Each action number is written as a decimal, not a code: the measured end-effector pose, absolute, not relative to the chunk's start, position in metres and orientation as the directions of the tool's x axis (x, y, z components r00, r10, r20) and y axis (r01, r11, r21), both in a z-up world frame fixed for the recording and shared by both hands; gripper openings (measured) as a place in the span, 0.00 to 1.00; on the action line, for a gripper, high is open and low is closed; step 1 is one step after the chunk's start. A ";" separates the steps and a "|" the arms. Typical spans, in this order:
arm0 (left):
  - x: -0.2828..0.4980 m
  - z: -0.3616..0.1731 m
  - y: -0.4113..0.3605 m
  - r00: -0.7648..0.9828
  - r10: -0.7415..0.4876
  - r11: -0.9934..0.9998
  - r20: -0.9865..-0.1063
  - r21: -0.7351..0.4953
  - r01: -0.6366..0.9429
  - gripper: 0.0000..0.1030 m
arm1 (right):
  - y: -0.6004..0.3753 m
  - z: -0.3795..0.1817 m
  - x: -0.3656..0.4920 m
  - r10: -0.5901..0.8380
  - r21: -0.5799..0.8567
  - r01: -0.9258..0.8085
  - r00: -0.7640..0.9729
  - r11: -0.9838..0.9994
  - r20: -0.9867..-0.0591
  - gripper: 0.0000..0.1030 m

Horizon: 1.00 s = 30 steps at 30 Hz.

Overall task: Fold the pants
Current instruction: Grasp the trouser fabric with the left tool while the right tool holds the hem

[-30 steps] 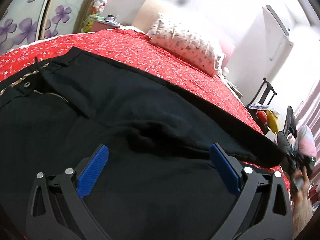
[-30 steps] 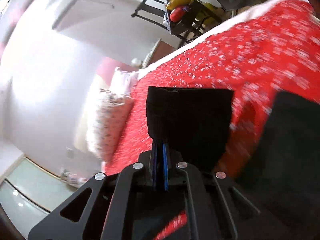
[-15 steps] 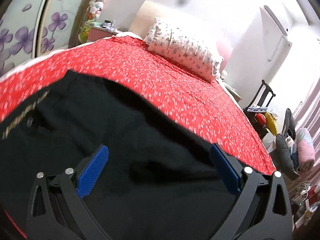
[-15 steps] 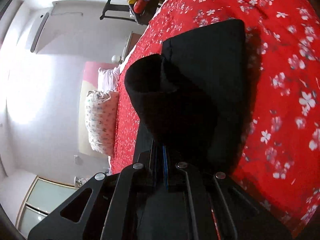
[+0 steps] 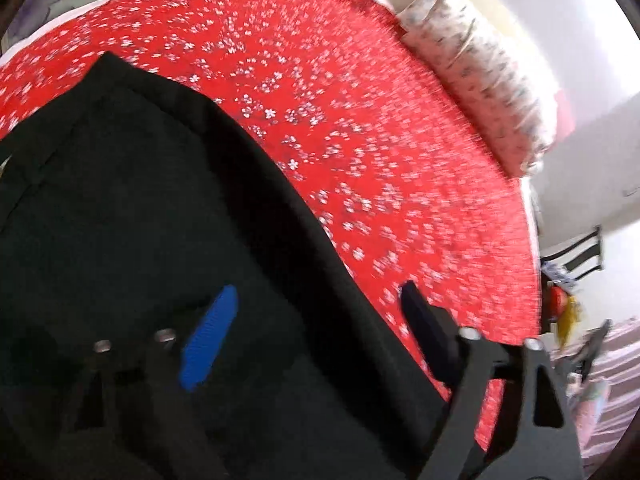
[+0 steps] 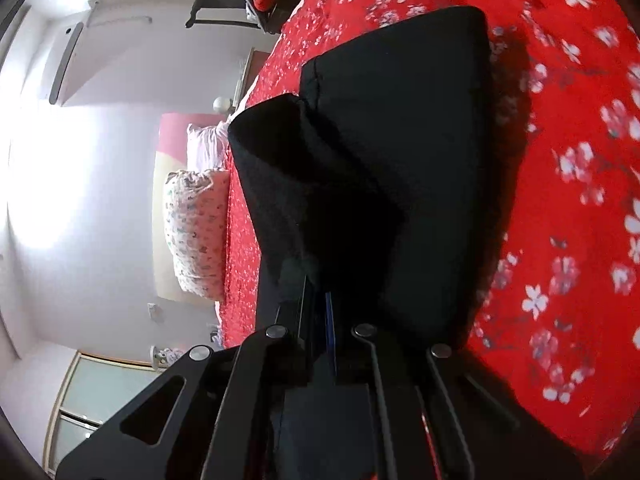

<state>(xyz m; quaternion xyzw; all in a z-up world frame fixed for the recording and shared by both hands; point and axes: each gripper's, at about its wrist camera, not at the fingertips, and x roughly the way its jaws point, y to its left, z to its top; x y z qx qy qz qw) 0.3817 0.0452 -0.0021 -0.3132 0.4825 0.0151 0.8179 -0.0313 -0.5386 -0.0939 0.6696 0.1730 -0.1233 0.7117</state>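
The red floral bed (image 5: 360, 128) carried the black pants (image 5: 140, 200), spread toward its near edge. The right tongs (image 6: 320, 300) were clamped on a pant leg; the left tongs (image 5: 316, 328) stood spread wide above the fabric.

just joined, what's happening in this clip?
A person with two handheld grippers is folding black pants on a bed with a red floral bedspread. The right gripper has its jaws shut on a pant-leg end, held raised above the bedspread. The left gripper hovers open over the pants, gripping nothing. A pillow lies at the head.
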 end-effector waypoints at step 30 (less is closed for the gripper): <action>0.145 0.083 0.100 0.817 -0.332 0.760 -0.471 -0.646 -0.064 0.06 | -0.557 -0.054 -0.060 -0.081 0.922 0.298 0.954 0.247 -0.287 0.05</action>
